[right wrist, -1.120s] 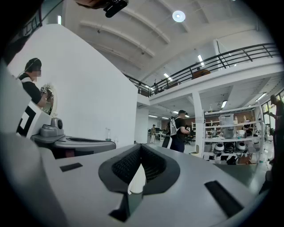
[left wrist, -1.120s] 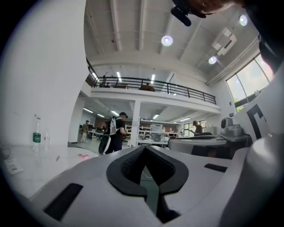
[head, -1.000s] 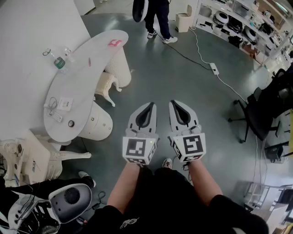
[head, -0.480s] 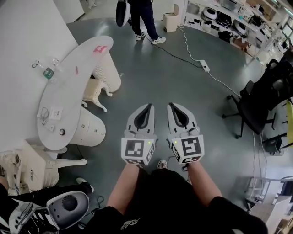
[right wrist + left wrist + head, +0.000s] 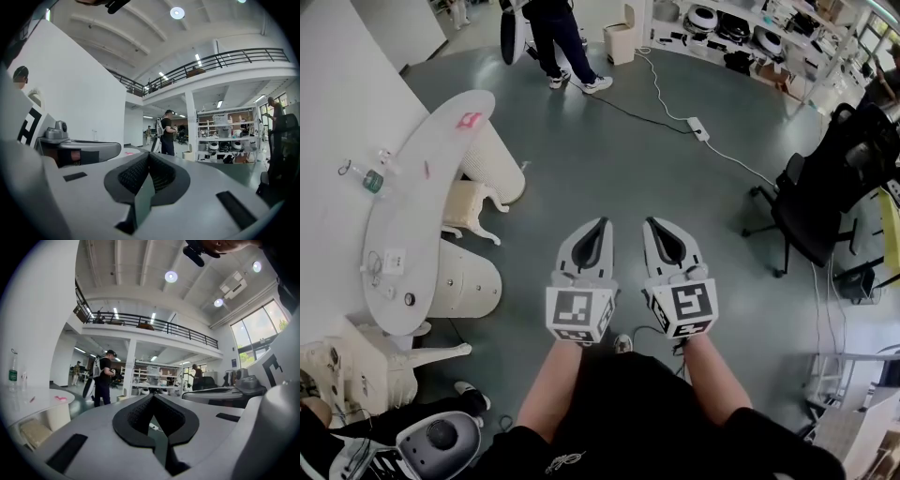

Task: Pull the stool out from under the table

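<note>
The left gripper (image 5: 601, 223) and right gripper (image 5: 651, 223) hang side by side, both jaws pressed together on nothing, well apart from the stool (image 5: 469, 208) partly under the table (image 5: 408, 211)

stool (image 5: 465, 205): cream
table (image 5: 414, 204): white top, pink mark (image 5: 470, 120)
floor (image 5: 609, 159): dull grey-green
your left gripper (image 5: 600, 223): pale grey, black pads, black-and-white marker cube
your right gripper (image 5: 651, 223): same colours as left
office chair (image 5: 811, 208): black

No legible text; coded square markers on left gripper (image 5: 601, 223), right gripper (image 5: 650, 223)
</note>
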`<state>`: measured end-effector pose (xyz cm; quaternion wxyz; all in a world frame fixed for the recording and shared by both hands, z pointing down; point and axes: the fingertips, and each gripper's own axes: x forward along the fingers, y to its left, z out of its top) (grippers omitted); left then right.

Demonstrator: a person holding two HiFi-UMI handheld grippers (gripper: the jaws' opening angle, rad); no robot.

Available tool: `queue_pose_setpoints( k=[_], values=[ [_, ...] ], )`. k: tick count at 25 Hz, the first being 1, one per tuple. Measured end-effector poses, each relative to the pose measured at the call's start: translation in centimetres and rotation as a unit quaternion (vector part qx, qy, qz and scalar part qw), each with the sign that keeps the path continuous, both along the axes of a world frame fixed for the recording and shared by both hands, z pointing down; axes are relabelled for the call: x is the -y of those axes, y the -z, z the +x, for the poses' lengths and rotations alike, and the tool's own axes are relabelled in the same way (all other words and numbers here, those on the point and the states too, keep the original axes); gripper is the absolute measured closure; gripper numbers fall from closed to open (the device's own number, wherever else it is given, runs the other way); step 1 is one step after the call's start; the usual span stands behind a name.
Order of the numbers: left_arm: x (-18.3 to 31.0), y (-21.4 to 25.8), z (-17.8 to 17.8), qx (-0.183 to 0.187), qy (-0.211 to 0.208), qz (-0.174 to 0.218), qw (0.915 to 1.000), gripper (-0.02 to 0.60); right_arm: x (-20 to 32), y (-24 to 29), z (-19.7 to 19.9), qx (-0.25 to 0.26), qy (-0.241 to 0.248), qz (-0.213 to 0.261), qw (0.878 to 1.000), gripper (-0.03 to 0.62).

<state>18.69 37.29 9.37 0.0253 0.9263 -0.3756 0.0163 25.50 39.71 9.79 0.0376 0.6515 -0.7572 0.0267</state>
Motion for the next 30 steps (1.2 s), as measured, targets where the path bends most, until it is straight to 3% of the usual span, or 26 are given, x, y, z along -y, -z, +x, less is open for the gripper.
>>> queue_pose_setpoints(
  k=[6, 17, 24, 30],
  values=[
    [6.3, -2.0, 4.0, -0.001, -0.021, -0.006, 0.9998, 0.575, 6.1, -1.5, 2.8, 0.002, -0.01, -0.005, 1.0, 0.588],
    [20.9, -1.9, 15.6, -0.027, -0.073, -0.021, 0.9967, 0.575, 19.6, -0.7, 12.5, -0.038, -0.032, -0.034, 0.998, 0.588],
    [28.8, -1.8, 16.6, -0.037, -0.045, -0.032, 0.9978, 0.575, 27.1, -0.3, 14.7, -0.057, -0.017, -0.041, 0.997, 0.588],
    [33.6, -2.3, 15.4, -0.033, 0.022, -0.033, 0.9987, 0.575, 33.1, -0.7, 13.7, -0.065, 0.056, -0.039, 0.996, 0.588]
  ],
)
